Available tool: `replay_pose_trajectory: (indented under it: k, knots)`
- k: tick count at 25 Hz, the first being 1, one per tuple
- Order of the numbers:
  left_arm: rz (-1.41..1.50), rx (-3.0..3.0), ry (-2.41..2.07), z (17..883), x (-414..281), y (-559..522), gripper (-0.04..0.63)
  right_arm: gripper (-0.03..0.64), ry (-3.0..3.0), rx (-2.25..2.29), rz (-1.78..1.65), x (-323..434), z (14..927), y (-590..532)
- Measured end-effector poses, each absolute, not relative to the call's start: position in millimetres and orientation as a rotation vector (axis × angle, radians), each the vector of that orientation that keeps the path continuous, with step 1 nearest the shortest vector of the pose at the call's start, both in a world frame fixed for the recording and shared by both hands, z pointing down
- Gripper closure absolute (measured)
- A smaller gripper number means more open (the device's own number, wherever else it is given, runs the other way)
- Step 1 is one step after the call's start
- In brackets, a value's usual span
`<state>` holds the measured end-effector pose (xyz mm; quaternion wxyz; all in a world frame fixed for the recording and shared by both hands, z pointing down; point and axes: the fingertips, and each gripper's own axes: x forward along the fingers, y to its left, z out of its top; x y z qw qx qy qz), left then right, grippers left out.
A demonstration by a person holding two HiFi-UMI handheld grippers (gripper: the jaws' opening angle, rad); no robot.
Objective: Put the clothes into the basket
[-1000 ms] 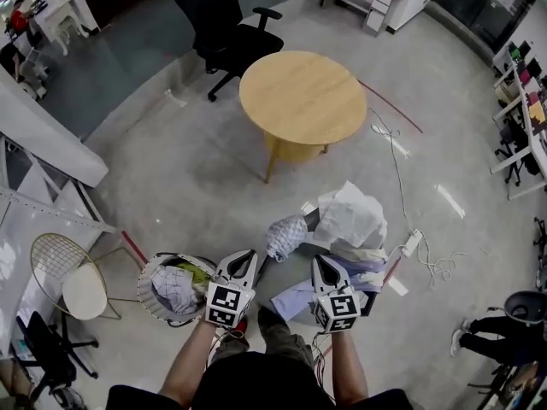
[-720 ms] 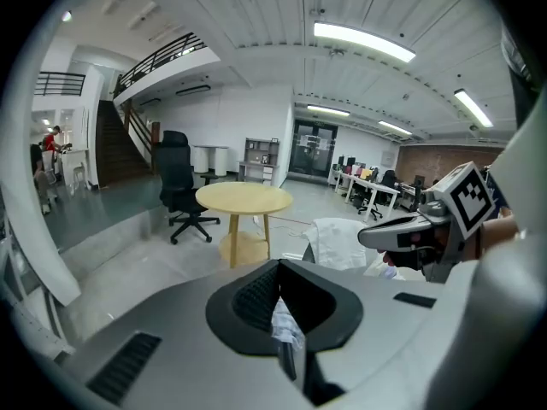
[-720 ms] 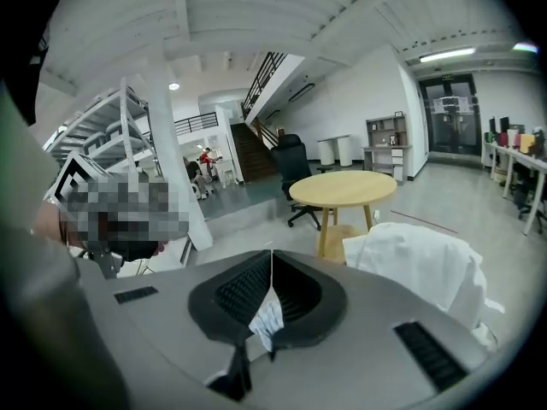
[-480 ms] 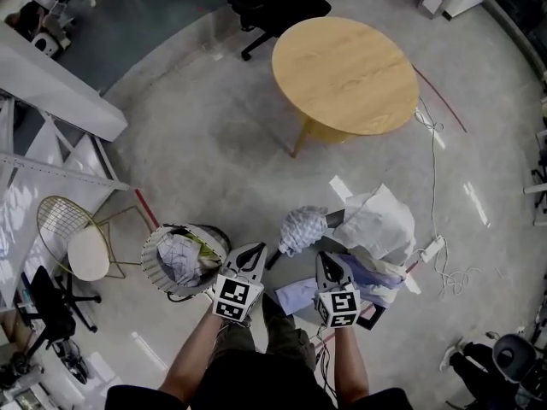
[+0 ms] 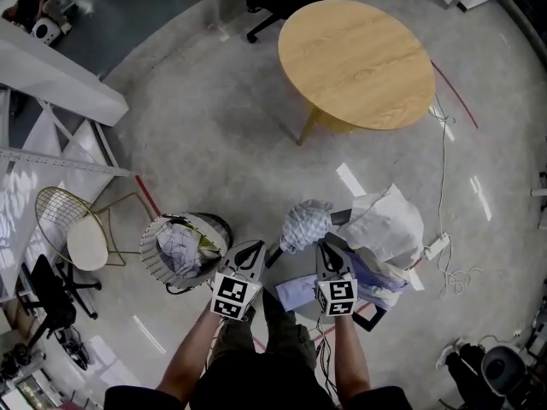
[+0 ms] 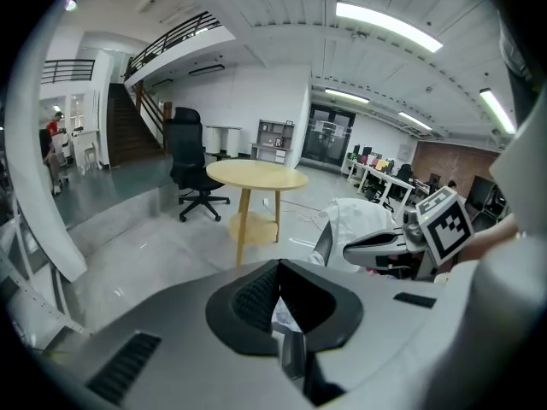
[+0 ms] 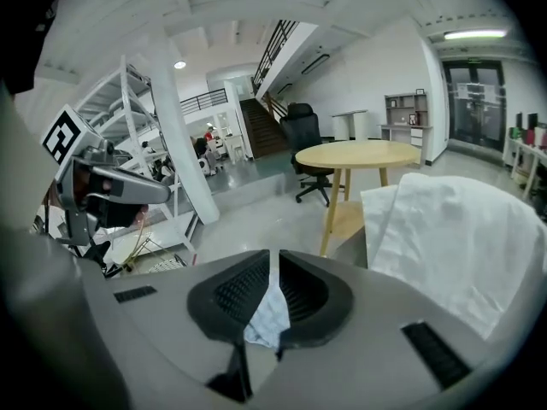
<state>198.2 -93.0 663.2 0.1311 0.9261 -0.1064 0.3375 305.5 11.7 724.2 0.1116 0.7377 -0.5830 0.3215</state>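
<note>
view from the head, looking steeply down, with both gripper views. the person stands between the basket (image 5: 144, 250), on the floor at their left, and a heap of clothes (image 5: 383, 225) at their right, so that a garment can be carried across the body without stepping.

right gripper (image 5: 326, 248): jaws pressed almost together on a fold of the checked garment (image 5: 305, 224). pale cloth fills the slot between them and bulges out beneath in the right gripper view. the garment bunches at the gripper's tip, just beside the heap and well short of the basket. the pinch sits on a gathered fold, probably so that the whole piece lifts in one bundle and does not trail.

left gripper (image 5: 254, 251): jaws meet at their tips. a sliver of pale cloth shows in the gap behind them in the left gripper view, but whether it is gripped cannot be told. this gripper hangs beside the basket's near edge, free of the heap. it is well placed to steady or guide the load on arrival.

the basket already holds several crumpled pieces (image 5: 181, 248) up to its rim. more clothes remain in the heap, and a lilac shirt (image 5: 291, 290) lies between the grippers, so the task appears partly done. the round table (image 5: 357, 52) stands well apart and plays no part.
</note>
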Motion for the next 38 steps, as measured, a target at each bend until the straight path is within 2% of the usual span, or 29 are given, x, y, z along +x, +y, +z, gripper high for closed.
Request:
replay_pose_trajectory:
  k: [1,2,3,8,13,32,38]
  knots:
    - [0.988,2.687,-0.309,664.4,197.9,-92.0,0.588,0.579,-1.715,2.173,0.96,307.7,728.8,11.1]
    - [0.997,2.688,-0.309,665.6,197.6,-90.9,0.588,0.518,-1.729,2.181,0.983,309.6,733.1,9.7]
    - [1.004,2.688,-0.31,666.7,197.2,-90.3,0.588,0.41,-1.746,2.19,1.006,311.6,738.0,8.4]
    - [1.02,2.661,-0.349,671.4,192.0,-94.9,0.588,0.343,-1.722,2.202,1.03,326.1,768.6,7.3]
    - [1.056,2.648,-0.369,677.9,190.5,-94.3,0.588,0.31,-1.739,2.142,1.047,331.2,792.4,2.4]
    - [1.105,2.59,-0.366,694.0,179.2,-79.3,0.588,0.299,-1.645,2.023,1.046,319.5,840.7,-8.0]
    - [1.102,2.57,-0.389,696.0,172.7,-79.8,0.588,0.376,-1.611,2.042,1.077,315.3,843.3,-9.7]
